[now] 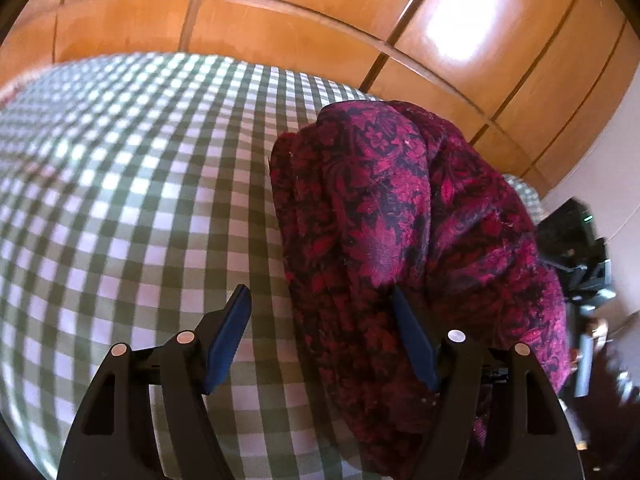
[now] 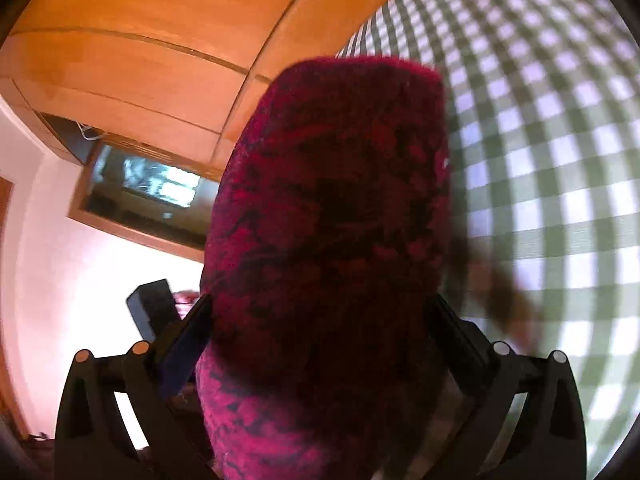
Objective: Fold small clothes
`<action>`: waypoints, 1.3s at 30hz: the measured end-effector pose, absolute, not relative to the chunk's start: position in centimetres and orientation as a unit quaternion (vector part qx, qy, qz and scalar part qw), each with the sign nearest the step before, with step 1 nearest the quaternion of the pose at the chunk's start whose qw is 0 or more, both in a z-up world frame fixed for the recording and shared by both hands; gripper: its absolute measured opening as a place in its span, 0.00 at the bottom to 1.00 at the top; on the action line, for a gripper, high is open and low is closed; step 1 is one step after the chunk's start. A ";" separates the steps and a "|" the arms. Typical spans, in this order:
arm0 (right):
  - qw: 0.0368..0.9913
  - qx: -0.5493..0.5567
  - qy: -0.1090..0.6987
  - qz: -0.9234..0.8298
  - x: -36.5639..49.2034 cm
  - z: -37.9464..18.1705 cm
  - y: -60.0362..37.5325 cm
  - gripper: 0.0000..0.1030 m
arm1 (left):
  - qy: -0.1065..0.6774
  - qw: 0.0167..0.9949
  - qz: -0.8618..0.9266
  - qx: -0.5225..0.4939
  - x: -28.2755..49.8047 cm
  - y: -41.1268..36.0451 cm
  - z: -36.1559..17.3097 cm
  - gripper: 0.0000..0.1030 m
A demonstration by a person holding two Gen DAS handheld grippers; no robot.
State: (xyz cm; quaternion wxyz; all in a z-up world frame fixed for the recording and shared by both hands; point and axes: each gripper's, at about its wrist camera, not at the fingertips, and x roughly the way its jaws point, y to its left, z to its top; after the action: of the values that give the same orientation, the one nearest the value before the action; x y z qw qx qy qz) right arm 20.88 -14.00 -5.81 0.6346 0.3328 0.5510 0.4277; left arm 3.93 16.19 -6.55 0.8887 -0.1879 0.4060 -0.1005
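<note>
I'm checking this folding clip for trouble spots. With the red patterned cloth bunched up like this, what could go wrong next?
1. The left gripper is open, and only its right finger touches the red cloth; closing now might catch just an outer fold.
2. The cloth fills the gap of the right gripper and blocks its view, so edges may be hard to line up.
3. The cloth lies bunched near the checked cover's edge and may slide off.

A green-and-white checked cloth (image 1: 132,184) covers the surface; a bunched magenta floral garment (image 1: 400,216) lies on it near the right edge
</note>
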 end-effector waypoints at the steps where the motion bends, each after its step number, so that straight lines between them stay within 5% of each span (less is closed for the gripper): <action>1: 0.628 0.339 0.551 0.432 21.1 -6.2 -13.5 0.98 | 0.406 0.883 -0.111 -0.207 4.0 16.6 -7.0 0.69; 5: 0.631 0.338 0.537 0.446 20.9 -6.3 -12.4 0.98 | 0.400 0.848 -0.162 -0.308 4.1 18.2 -9.3 0.69; 7: 0.630 0.340 0.534 0.449 20.8 -5.9 -12.8 0.89 | 0.389 0.836 -0.186 -0.338 3.8 17.9 -9.9 0.68; 13: 0.670 0.340 0.483 0.449 19.4 -2.6 -17.3 0.76 | 0.386 0.836 -0.230 -0.314 5.7 13.3 -7.6 0.68; 21: 0.766 0.363 0.394 0.357 18.4 1.8 -33.7 0.76 | 0.399 0.825 -0.337 -0.215 15.0 -1.6 -3.2 0.67; 23: 0.786 0.366 0.382 0.321 18.5 2.0 -37.7 0.76 | 0.399 0.821 -0.366 -0.180 18.0 -7.1 -2.1 0.59; 30: 0.812 0.374 0.419 0.161 18.4 -3.2 -48.9 0.76 | 0.440 0.843 -0.309 0.028 23.3 -24.0 -2.8 0.57; 34: 0.821 0.378 0.413 0.117 16.7 -4.3 -49.8 0.92 | 0.412 0.868 -0.270 0.058 21.2 -25.0 -3.9 0.57; 39: 0.888 0.277 0.366 0.033 15.2 2.4 -49.3 0.82 | 0.409 0.883 -0.224 0.054 19.9 -23.1 -3.8 0.57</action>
State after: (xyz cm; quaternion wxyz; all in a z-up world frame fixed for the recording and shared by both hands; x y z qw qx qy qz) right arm 15.17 -49.30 2.39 0.8881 0.2765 0.3656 0.0332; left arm 19.94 -23.09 -3.82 0.8831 0.0537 0.4089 -0.2237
